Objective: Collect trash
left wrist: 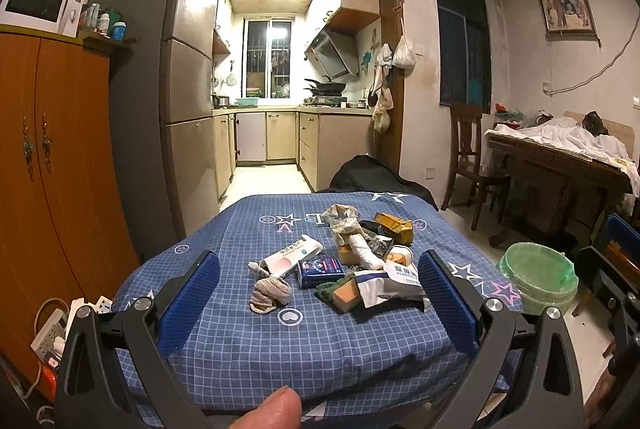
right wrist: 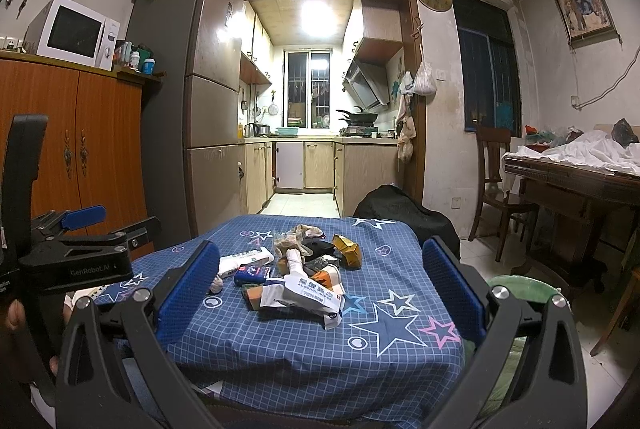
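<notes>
A pile of trash (left wrist: 352, 261) lies on a small table with a blue star-print cloth (left wrist: 320, 341): a white carton (left wrist: 294, 256), a dark blue box (left wrist: 320, 272), a crumpled tissue (left wrist: 269, 295), a white wipes packet (left wrist: 394, 283), a yellow-brown box (left wrist: 394, 227). The pile also shows in the right wrist view (right wrist: 298, 275). My left gripper (left wrist: 318, 293) is open and empty, short of the pile. My right gripper (right wrist: 320, 285) is open and empty, also short of it. A bin lined with a green bag (left wrist: 538, 279) stands right of the table, partly hidden in the right wrist view (right wrist: 520, 289).
A wooden cabinet (left wrist: 52, 165) and fridge (left wrist: 180, 69) stand at the left. A power strip with cables (left wrist: 52, 333) lies on the floor by the cabinet. A dark bag (left wrist: 376, 177) sits behind the table. A chair (left wrist: 468, 157) and cluttered wooden table (left wrist: 560, 165) stand at the right.
</notes>
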Tool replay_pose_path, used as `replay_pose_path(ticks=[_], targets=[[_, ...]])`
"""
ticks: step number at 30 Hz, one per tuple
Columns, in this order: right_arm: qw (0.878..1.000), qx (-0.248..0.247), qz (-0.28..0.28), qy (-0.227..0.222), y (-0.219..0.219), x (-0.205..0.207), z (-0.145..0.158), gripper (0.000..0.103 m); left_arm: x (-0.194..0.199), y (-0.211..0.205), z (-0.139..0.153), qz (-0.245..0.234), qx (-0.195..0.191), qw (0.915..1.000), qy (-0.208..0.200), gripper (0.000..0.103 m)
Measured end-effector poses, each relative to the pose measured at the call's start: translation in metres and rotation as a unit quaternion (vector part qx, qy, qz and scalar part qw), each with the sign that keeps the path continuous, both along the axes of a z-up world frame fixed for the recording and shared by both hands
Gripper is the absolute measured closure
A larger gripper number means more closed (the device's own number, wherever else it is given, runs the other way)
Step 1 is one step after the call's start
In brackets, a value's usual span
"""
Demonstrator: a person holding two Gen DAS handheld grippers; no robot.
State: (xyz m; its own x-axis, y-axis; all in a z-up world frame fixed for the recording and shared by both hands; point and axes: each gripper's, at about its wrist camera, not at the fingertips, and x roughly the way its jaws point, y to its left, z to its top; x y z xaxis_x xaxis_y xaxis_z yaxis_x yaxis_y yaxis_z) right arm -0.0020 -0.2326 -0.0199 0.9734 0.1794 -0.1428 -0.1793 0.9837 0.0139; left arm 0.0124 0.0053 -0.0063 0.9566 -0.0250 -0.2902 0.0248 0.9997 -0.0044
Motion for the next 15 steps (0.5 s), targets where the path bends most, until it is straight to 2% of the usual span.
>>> replay_pose_path(ticks=[15], targets=[[1.0,-0.001,0.004,0.009,0.001,0.006,-0.011,0.005,0.008,0.004,-0.006,-0.001,0.005,0.9999,0.012,0.005]])
